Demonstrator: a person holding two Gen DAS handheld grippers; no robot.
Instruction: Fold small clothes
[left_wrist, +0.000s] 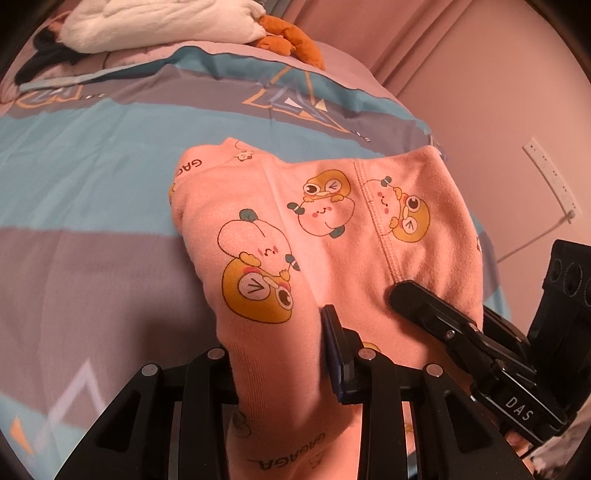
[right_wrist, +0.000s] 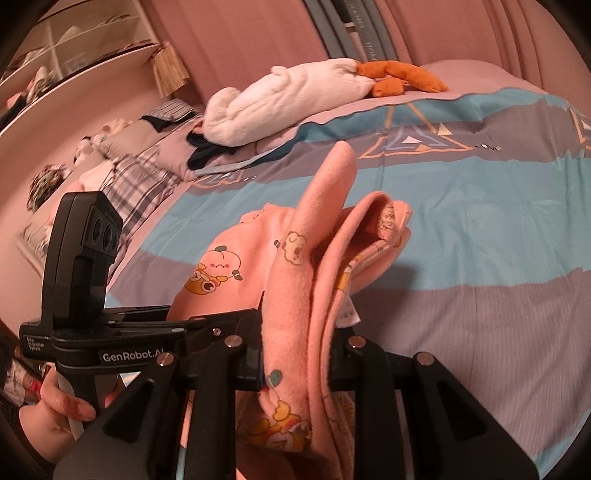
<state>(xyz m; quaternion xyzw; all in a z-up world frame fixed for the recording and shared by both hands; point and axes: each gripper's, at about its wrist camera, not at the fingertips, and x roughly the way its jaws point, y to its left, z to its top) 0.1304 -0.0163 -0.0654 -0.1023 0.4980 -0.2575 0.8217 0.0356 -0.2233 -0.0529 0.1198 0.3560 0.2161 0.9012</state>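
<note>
A pink garment (left_wrist: 332, 221) printed with cartoon peaches and yellow frogs hangs above the bed, bunched in thick folds. My left gripper (left_wrist: 284, 354) is shut on its lower part; a blue pad (left_wrist: 334, 354) presses the cloth and the other finger is hidden under it. The right gripper's finger (left_wrist: 402, 291) lies on the same cloth just to the right. In the right wrist view, my right gripper (right_wrist: 299, 347) is shut on several layers of the garment (right_wrist: 295, 266), which stick up between its fingers. The left gripper (right_wrist: 147, 325) grips the cloth close beside it, held by a hand (right_wrist: 55, 410).
Below lies a bed cover (left_wrist: 92, 166) in blue and grey bands. A white plush toy (right_wrist: 288, 96) with orange feet and dark clothing (right_wrist: 207, 151) lie at the far end. A power strip (left_wrist: 550, 173) hangs on the right wall. Shelves (right_wrist: 74, 33) stand far left.
</note>
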